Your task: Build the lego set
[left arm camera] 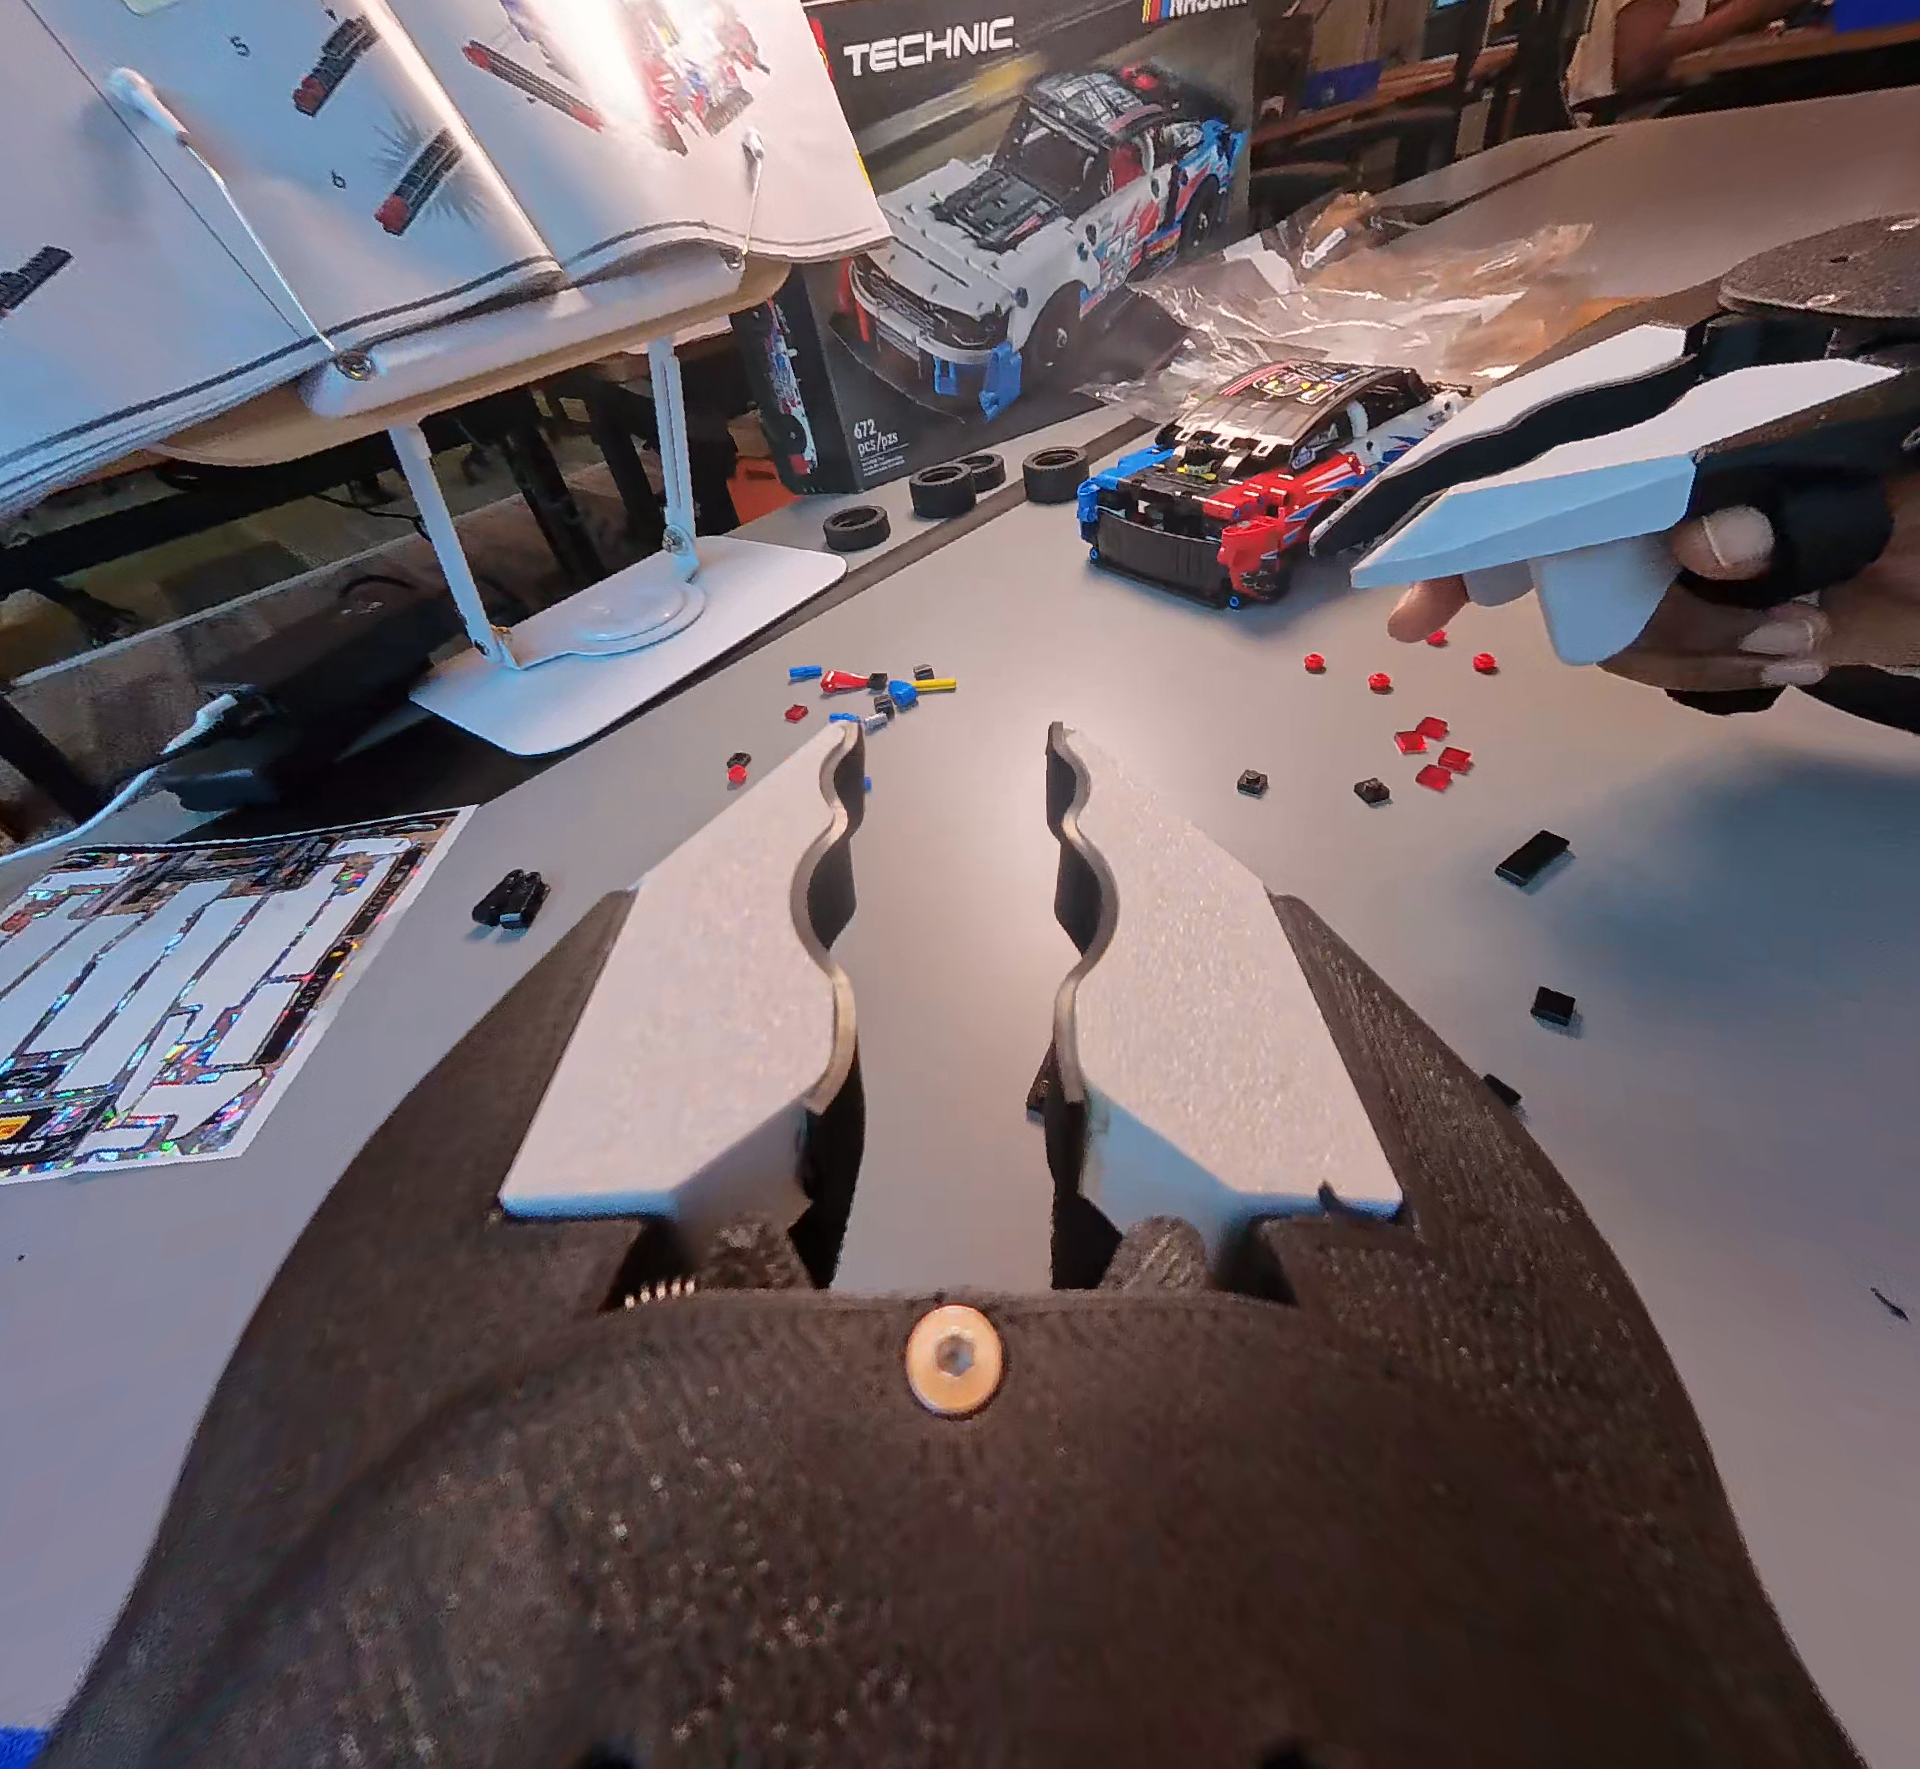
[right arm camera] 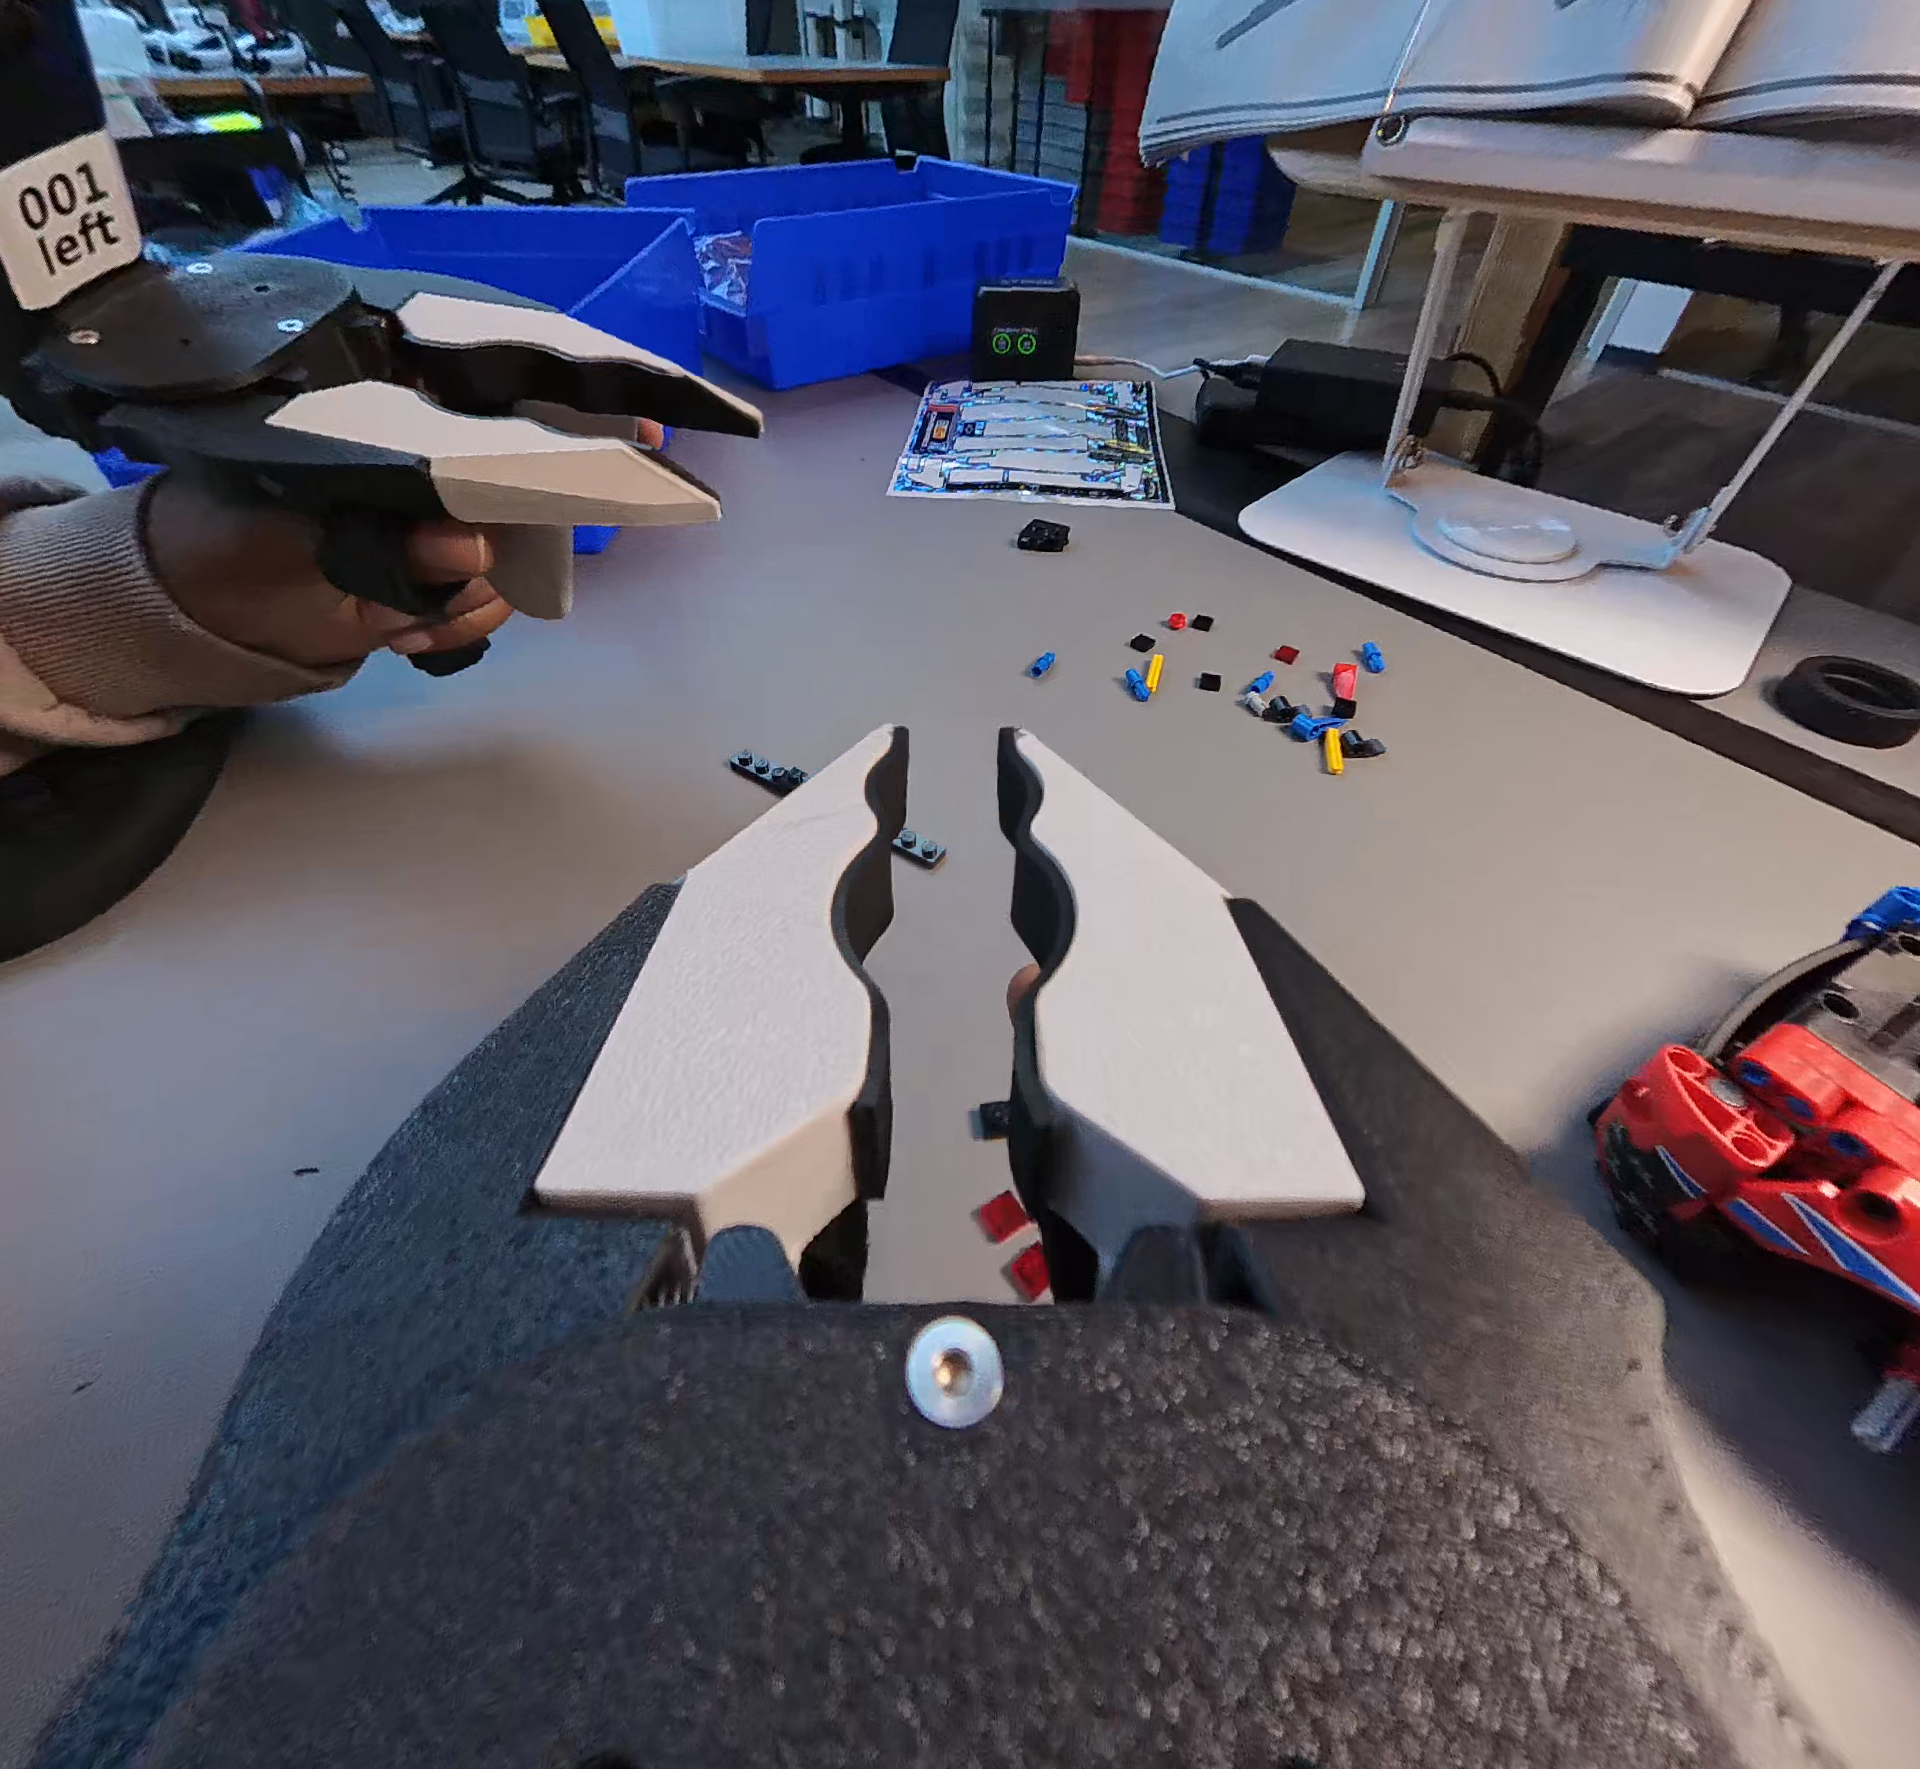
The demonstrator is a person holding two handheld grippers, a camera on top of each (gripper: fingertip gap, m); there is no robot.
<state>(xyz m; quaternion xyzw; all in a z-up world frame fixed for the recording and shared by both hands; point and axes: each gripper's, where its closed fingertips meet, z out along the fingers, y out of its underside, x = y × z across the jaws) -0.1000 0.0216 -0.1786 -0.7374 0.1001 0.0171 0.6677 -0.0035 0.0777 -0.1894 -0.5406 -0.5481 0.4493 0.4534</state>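
Left gripper (left arm camera: 954, 732): held low over bare grey table (left arm camera: 935, 1044); jaws parted wide, nothing between them; no part touched.
Right gripper (right arm camera: 954, 732): hovered over the table as well; jaws apart by a narrower gap, empty; red tiles (right arm camera: 1013, 1236) and one small black piece (right arm camera: 992, 1119) glimpsed on the table beneath it.
Near parts, right wrist view: two black studded plates (right arm camera: 769, 770) beside the left finger; farther on, a scatter of blue pins, yellow axles and small red and black bits (right arm camera: 1288, 691).
Near parts, left wrist view: black connector (left arm camera: 509, 898) left of the gripper; sticker sheet (left arm camera: 197, 981) at the left edge, most stickers seemingly peeled off; flat black tile (left arm camera: 1532, 857) and red tiles (left arm camera: 1434, 748) to the right.
Race car model (left arm camera: 1262, 478): stood mid-table, just beyond the right gripper; roof, red and blue bodywork and front end in place; no wheels seen on it.
Tyres (left arm camera: 956, 485): four lined up loose, left of the car, unfitted.
Instruction booklet (left arm camera: 395, 88): open on a white stand (left arm camera: 623, 639); printed steps not legible enough to judge.
Set box (left arm camera: 1039, 192): upright behind the tyres; empty clear bag (left arm camera: 1382, 296) beside it.
Progress, as a judgement: late stage; body largely done.
Left to do, probably: wheels and tyres; small tiles and trim; remaining pins; perhaps the last stickers.
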